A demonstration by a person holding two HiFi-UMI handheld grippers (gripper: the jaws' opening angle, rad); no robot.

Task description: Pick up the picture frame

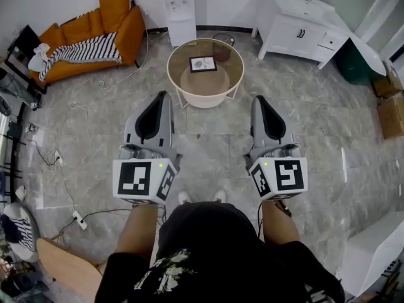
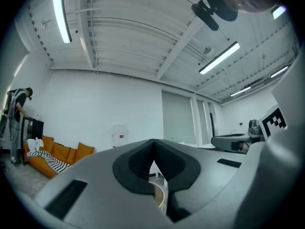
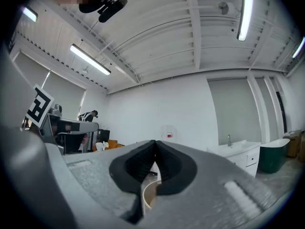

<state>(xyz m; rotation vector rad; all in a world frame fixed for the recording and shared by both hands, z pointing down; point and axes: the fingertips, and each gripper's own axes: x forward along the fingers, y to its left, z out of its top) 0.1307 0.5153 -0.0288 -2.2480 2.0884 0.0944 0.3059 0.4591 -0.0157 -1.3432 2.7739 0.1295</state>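
Note:
A dark-framed picture frame (image 1: 203, 64) lies flat on a round glass-topped table (image 1: 179, 50) ahead of me. My left gripper (image 1: 162, 95) is held level, short of the table, jaws shut with nothing between them. To the right of it, my right gripper (image 1: 257, 100) is likewise level and shut on nothing. In the left gripper view the shut gripper (image 2: 153, 142) hides most of the table; only a sliver of the table's rim (image 2: 162, 194) shows below the tips. The right gripper view shows the same: the gripper (image 3: 155, 143) shut, the table's rim (image 3: 147, 192) peeking under it.
An orange sofa (image 1: 88, 33) with a striped blanket stands at the back left. A water dispenser (image 1: 178, 5) is against the far wall, a white vanity cabinet (image 1: 303, 30) at the back right. Cables (image 1: 82, 216) trail on the grey floor at left. Cardboard boxes (image 1: 391, 106) sit at right.

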